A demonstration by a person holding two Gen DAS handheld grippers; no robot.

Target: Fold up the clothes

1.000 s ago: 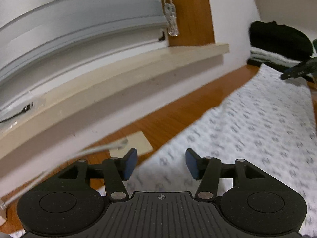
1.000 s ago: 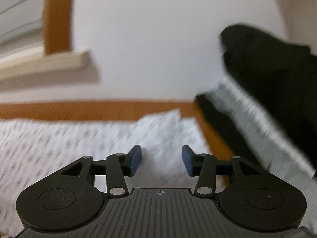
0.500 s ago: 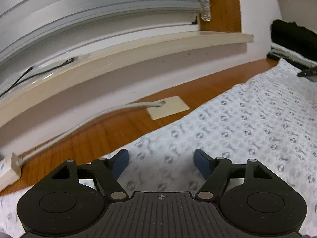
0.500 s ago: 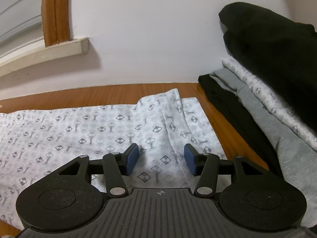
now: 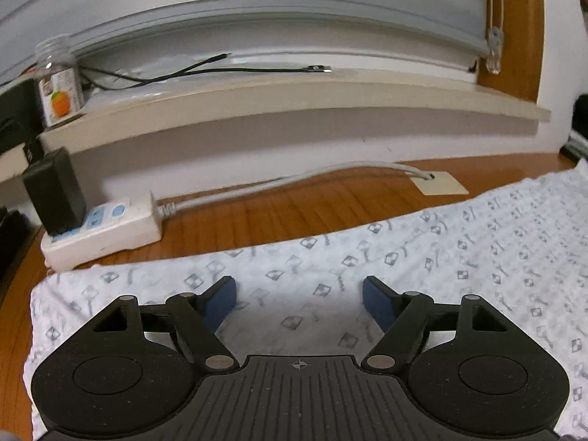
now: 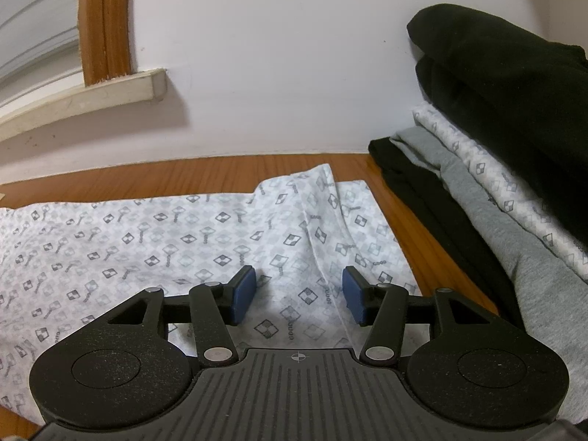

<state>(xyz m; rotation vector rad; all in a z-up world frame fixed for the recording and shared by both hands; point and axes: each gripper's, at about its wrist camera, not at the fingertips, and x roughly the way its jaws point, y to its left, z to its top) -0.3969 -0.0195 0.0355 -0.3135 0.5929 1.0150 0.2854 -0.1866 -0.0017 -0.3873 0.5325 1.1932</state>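
A white garment with a grey diamond print [image 5: 422,257] lies spread flat across the wooden table [image 5: 294,213]. In the left wrist view my left gripper [image 5: 298,299] hovers over the garment's left end, jaws wide apart with nothing between the blue pads. In the right wrist view the same patterned garment [image 6: 165,228] reaches its right end, where a fold line runs toward me. My right gripper [image 6: 298,296] stands open above that end, with only flat cloth beneath the pads.
A stack of folded clothes [image 6: 507,169], black, grey and patterned, sits at the right against the wall. A white power strip [image 5: 106,228] with a black adapter [image 5: 53,191] and cable lies behind the garment at left. A jar [image 5: 58,84] stands on the windowsill [image 5: 294,99].
My left gripper has swept left along the garment to its left end and its jaws have widened. The right gripper has stayed over the right end.
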